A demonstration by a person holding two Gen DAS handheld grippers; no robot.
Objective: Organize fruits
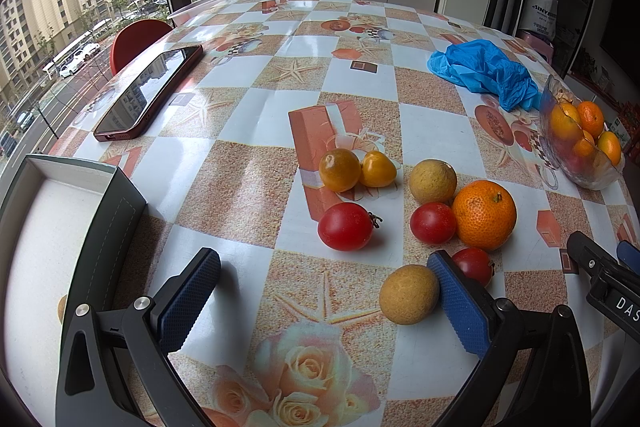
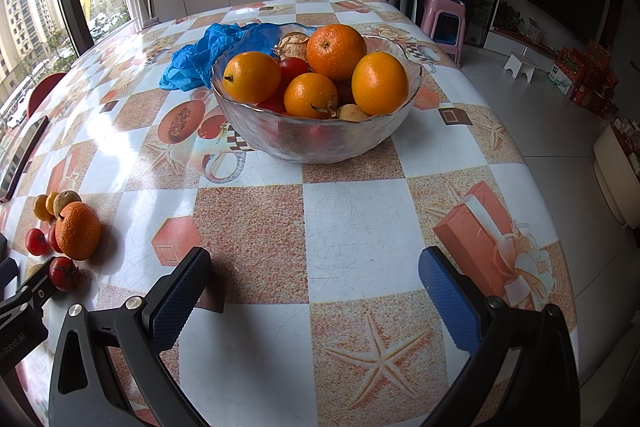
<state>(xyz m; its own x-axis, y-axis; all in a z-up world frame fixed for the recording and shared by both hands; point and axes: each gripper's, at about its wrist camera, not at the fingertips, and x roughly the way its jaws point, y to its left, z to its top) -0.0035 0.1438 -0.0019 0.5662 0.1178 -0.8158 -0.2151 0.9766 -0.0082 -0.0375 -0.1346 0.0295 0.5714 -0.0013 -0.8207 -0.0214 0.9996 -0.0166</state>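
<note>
- Sorting the loose fruit looks like the step in hand: a small pile sits on the table (image 1: 248, 187) in front of the left gripper (image 1: 324, 291), and a box (image 1: 120, 195) waits at its left with one small round thing already inside.
- The left gripper's jaws stand wide apart and hold nothing. One blue pad touches or nearly touches a tan round fruit (image 1: 408, 294).
- The next move likely calls for sliding over so both pads go around that fruit, then squeezing softly.
- The fruit is almost a ball, so it has no clear long side. It may roll.
- The right gripper (image 2: 316, 299) is wide open and empty too, facing the glass bowl (image 2: 316, 143) full of oranges (image 2: 336, 51).
</note>
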